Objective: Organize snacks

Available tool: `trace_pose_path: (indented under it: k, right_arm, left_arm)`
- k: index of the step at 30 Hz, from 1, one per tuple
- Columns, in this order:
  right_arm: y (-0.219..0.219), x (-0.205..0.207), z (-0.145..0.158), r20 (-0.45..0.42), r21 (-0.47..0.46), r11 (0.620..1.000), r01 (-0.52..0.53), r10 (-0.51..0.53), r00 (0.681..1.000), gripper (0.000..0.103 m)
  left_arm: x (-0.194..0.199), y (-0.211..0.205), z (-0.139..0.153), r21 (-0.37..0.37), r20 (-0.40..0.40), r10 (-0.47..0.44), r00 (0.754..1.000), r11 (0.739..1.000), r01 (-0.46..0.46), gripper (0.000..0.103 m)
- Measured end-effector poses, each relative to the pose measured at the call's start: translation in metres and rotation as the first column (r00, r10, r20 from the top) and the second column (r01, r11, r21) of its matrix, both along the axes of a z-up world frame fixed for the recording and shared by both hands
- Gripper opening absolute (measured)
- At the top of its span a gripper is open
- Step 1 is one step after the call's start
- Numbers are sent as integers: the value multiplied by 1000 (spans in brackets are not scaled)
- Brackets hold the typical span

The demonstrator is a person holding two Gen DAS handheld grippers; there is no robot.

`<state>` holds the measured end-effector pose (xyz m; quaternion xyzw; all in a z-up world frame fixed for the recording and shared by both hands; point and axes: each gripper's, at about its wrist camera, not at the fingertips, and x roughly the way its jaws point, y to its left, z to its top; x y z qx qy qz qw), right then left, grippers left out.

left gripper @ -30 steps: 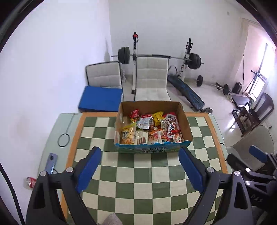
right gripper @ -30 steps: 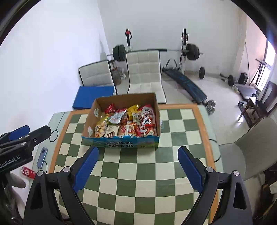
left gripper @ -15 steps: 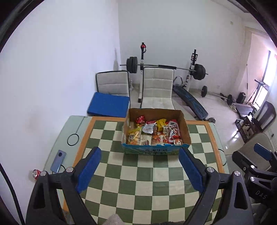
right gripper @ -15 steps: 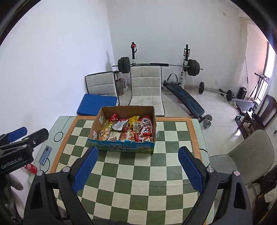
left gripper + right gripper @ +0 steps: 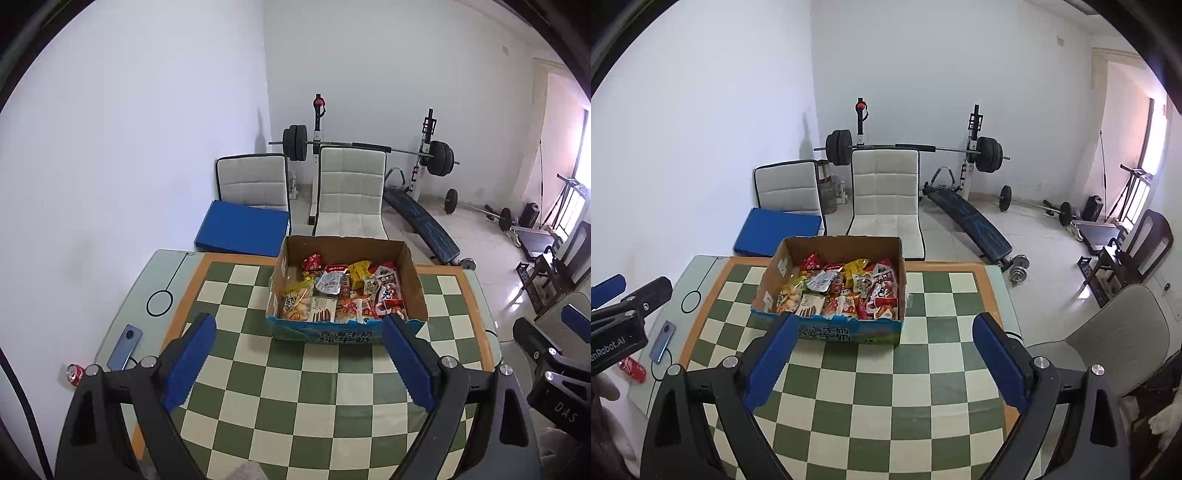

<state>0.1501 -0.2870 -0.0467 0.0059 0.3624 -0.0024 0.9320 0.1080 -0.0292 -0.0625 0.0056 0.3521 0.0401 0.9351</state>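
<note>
The snacks (image 5: 341,291) all lay packed inside the cardboard box (image 5: 347,334), which stood on the far middle of the checkered table (image 5: 295,398). No packet showed on the table outside it. That fits packets already gathered in, or packets waiting to be sorted out of the box; the pictures did not settle which.

The left gripper (image 5: 297,363) hung above the near table with its jaws spread wide and nothing between them. The right gripper (image 5: 882,362) hung the same way, wide open and empty, well short of the box.

Any reach into the box would likely go best from above, over the low near wall, taking one packet by a flat edge, since the soft wrappers overlapped and could drag neighbours along.

The near half of the table was bare checkerboard, giving broad room for both tools. A phone (image 5: 125,347) lay on the left margin, and a red can (image 5: 75,373) sat by the left edge, both well apart from the box.
</note>
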Motion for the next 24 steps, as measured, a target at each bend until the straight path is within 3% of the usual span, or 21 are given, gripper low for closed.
trace_pose_path:
  k: [15, 24]
  right_arm:
    - [-1, 35, -26, -25, -3, 1000, 19, -19, 1000, 98]
    - [0, 42, -31, -38, 14, 1000, 16, -16, 999, 98]
  left_arm:
    - [27, -10, -22, 31, -27, -33, 999, 999, 34, 91]
    - [35, -7, -30, 7, -54, -32, 998, 999, 32, 91]
